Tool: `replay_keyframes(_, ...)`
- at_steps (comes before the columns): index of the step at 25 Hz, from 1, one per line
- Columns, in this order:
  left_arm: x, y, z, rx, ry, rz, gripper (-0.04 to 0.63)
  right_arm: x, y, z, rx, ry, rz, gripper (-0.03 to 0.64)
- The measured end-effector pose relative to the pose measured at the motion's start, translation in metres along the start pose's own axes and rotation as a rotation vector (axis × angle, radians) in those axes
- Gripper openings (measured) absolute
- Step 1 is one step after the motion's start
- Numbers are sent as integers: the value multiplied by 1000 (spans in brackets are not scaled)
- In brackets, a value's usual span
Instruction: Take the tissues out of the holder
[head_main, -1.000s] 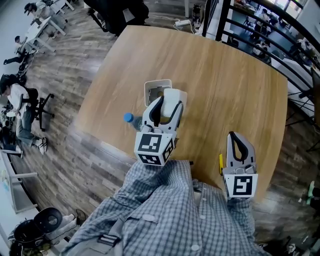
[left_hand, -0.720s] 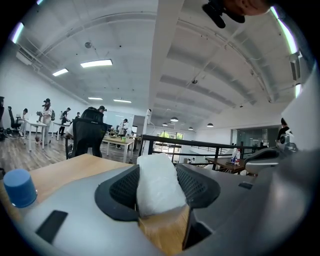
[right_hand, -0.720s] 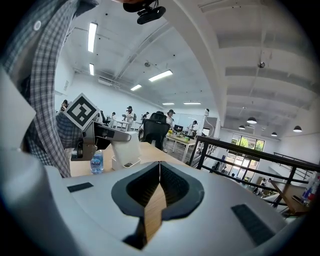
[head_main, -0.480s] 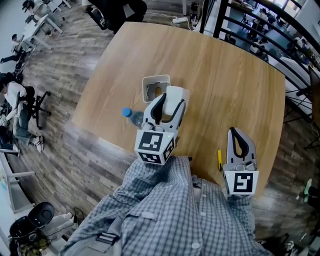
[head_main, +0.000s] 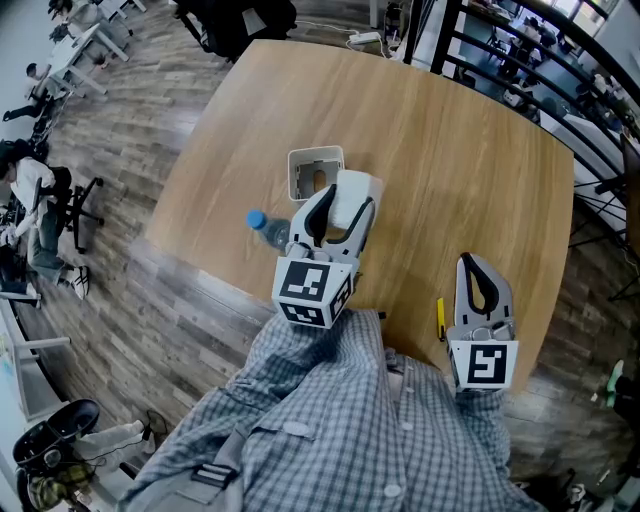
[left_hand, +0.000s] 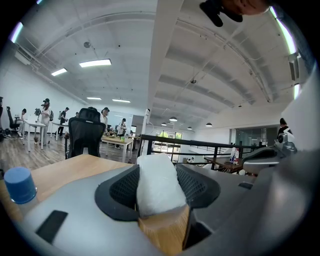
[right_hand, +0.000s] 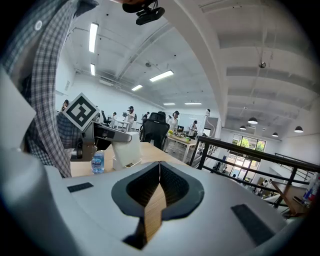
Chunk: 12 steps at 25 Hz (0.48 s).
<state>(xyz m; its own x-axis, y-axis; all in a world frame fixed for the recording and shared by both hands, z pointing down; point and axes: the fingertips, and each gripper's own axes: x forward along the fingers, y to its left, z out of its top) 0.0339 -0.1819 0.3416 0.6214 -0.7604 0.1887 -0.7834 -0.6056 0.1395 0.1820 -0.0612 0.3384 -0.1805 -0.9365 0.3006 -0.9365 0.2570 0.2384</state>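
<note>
Little has moved this past second: the left gripper (head_main: 343, 212) keeps its wide jaws clamped on the tissue pack (head_main: 350, 188) just beside the holder (head_main: 312, 158), so removal looks done, while the right gripper (head_main: 480, 287) sits closed and empty.

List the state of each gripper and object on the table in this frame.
left gripper: shut on the tissue pack.
tissue pack: held, out of the holder.
holder: standing on the table, top open.
bottle: upright, blue cap on.
right gripper: shut, empty.
</note>
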Motion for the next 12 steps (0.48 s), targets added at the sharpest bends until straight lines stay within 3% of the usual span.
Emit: replay_keyframes(12, 1, -2, -3, -2, 15, -7, 241, 2, 1, 5, 16, -21, 0, 14)
